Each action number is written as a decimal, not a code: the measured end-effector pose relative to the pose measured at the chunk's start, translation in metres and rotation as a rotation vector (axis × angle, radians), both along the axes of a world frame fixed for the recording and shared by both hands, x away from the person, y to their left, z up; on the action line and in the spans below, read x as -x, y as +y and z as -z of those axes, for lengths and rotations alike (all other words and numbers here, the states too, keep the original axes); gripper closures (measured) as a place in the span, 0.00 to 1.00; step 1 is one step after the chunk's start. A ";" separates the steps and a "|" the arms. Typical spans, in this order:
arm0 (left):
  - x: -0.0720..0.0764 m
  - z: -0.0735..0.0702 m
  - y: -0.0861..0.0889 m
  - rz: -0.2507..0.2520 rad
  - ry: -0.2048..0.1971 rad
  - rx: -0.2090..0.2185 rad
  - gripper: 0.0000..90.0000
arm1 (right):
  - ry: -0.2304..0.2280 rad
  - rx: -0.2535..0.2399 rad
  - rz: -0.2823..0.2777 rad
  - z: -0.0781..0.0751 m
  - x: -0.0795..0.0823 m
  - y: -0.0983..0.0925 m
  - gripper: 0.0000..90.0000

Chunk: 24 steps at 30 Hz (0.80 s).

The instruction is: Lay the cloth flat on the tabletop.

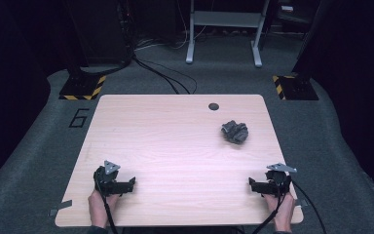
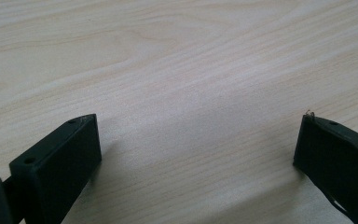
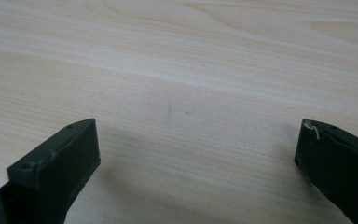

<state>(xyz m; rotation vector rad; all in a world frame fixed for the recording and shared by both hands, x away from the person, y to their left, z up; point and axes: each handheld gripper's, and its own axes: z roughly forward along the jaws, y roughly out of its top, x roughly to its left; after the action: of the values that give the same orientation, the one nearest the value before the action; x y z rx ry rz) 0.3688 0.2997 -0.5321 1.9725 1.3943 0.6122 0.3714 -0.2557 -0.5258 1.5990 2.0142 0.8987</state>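
Note:
A crumpled dark grey cloth [image 1: 235, 131] lies on the pale wooden table [image 1: 175, 146], toward its far right. My left gripper [image 1: 132, 183] rests at the near left of the table, held by a hand, its tips pointing right. Its jaws stand wide open over bare wood in the left gripper view [image 2: 198, 135]. My right gripper [image 1: 251, 184] rests at the near right corner, its tips pointing left, well short of the cloth. In the right gripper view [image 3: 198, 137] its jaws are also wide open with nothing between them.
A small dark round hole [image 1: 214, 106] sits near the table's far edge. Beyond the table are grey carpet, black cables [image 1: 165, 73], yellow-black striped bases [image 1: 83, 87] and a white desk frame [image 1: 224, 29]. A number 6 [image 1: 79, 118] marks the floor at left.

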 end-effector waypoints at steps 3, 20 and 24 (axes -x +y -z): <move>0.000 0.000 0.000 0.000 0.002 0.002 0.00 | 0.005 -0.026 0.005 -0.006 -0.004 -0.001 0.00; 0.000 0.000 0.000 0.001 0.000 0.001 0.00 | -0.025 -0.125 -0.023 -0.053 -0.085 0.033 0.00; 0.000 0.000 0.000 0.001 0.001 0.000 0.00 | -0.034 -0.135 -0.002 -0.066 -0.110 0.040 0.00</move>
<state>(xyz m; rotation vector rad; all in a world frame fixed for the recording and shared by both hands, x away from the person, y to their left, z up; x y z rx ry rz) 0.3689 0.2998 -0.5321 1.9729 1.3936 0.6109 0.4818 -0.2155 -0.4594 1.6405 1.9699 1.0754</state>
